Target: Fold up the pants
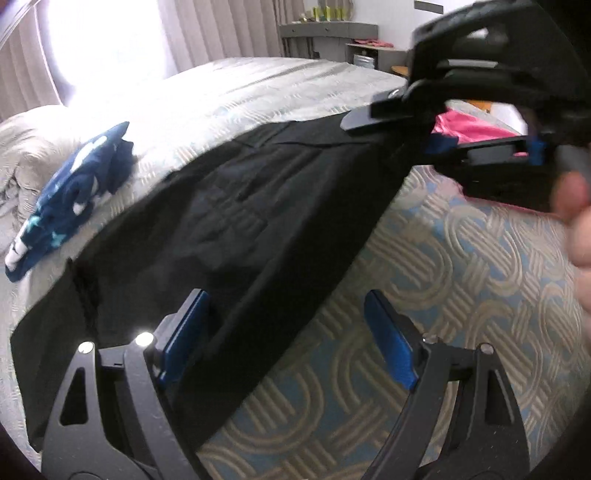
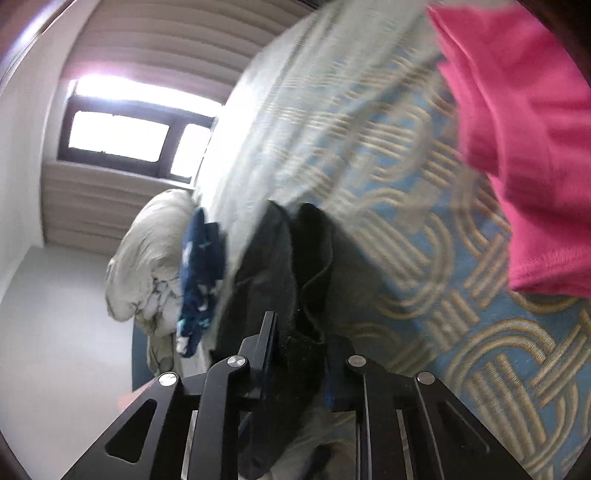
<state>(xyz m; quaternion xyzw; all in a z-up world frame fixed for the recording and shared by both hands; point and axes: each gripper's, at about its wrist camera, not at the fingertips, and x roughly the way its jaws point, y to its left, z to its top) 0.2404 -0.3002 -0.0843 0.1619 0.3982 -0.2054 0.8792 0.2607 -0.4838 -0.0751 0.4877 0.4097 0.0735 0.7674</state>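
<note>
Black pants [image 1: 229,229] lie spread across the patterned bedspread [image 1: 461,266]. My left gripper [image 1: 286,328] is open just above the pants' near edge, its left blue pad [image 1: 184,332] over the cloth, holding nothing. My right gripper [image 1: 417,129] is at the upper right of the left wrist view, shut on the far end of the pants and lifting it off the bed. In the right wrist view the black pants [image 2: 295,288] are pinched between the right gripper's [image 2: 299,332] fingers and hang down from them.
A navy patterned garment [image 1: 70,199] lies on the bed to the left, next to a bunched pale duvet [image 1: 26,147]. A pink garment [image 2: 517,140] lies to the right. A bright window [image 2: 122,136] and curtains stand behind; a grey shelf [image 1: 325,33] is far back.
</note>
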